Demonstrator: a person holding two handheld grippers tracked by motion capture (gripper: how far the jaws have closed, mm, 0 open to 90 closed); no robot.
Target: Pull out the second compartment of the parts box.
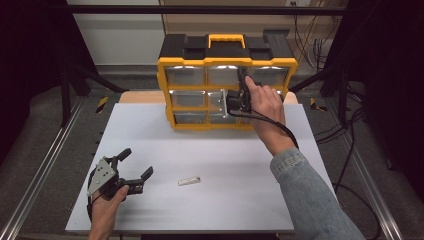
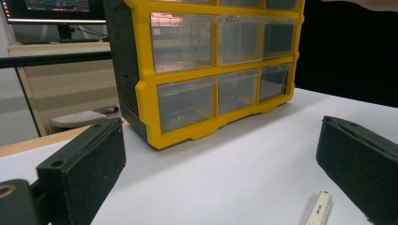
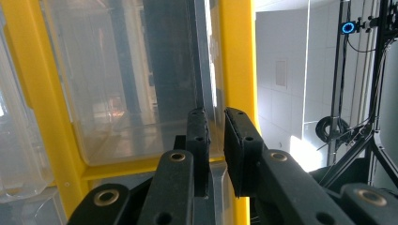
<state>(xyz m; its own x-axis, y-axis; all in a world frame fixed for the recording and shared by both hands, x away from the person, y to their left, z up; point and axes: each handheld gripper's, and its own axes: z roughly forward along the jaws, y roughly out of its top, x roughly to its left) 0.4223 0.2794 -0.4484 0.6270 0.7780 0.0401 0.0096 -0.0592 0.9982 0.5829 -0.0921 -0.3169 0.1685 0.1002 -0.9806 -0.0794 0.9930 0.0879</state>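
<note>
We see the yellow-framed plastic drawer cabinet [image 1: 227, 85] standing at the far middle of the white tabletop [image 1: 210, 160], upper centre of the high view. Our right gripper [image 1: 241, 82] sits against its front, at the upper right drawers. Lower left lies our left gripper [image 1: 135, 170], with the small white flat stick [image 1: 189, 181] just right of it.

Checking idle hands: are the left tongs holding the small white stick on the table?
No, the left tongs stand open and empty, with the white stick lying apart.
</note>
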